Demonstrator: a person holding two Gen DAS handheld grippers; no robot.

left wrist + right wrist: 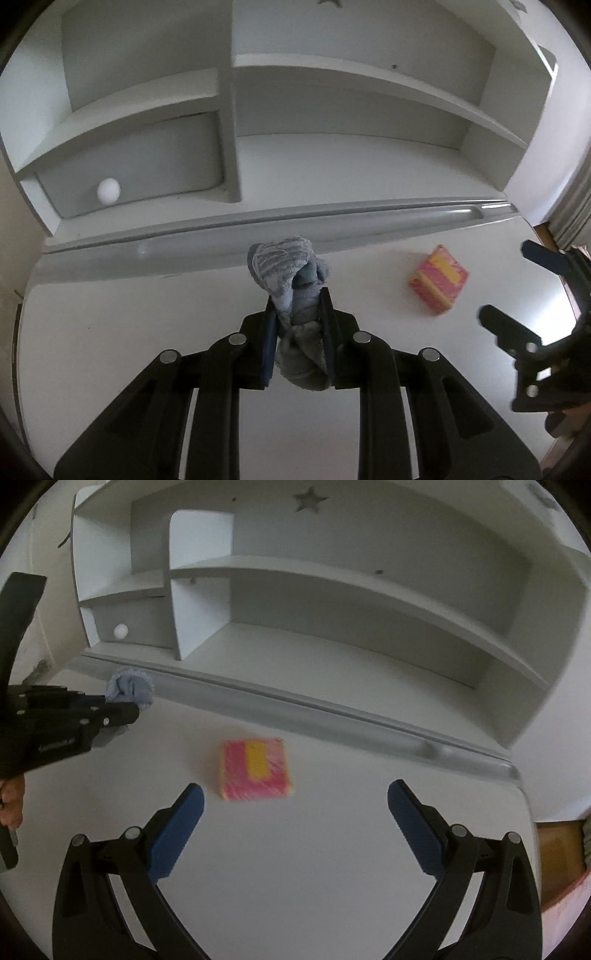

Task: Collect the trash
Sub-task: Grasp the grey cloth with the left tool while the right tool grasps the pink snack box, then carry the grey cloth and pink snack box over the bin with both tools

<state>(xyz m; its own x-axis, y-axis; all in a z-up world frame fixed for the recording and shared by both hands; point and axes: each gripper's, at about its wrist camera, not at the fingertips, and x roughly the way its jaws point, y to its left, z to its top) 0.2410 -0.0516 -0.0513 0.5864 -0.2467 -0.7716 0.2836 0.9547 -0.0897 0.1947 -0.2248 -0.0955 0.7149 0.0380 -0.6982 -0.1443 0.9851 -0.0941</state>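
Pinching a crumpled grey-blue cloth (295,295) between clenched jaws, the left gripper (298,299) holds the wad lifted clear of the white table (147,332), probably so the rag can be carried off as trash without dragging across the surface. The right gripper (295,797) hangs with its jaws spread wide and empty, both blue pads (177,830) angled down at the pink-and-yellow packet (256,770), which lies flat on the table just ahead of the gap and somewhat nearer the left pad, apparently lined up as the next piece to gather. Behind both stands a white shelf unit (332,576), with a small white ball (108,191) in its lower left compartment.
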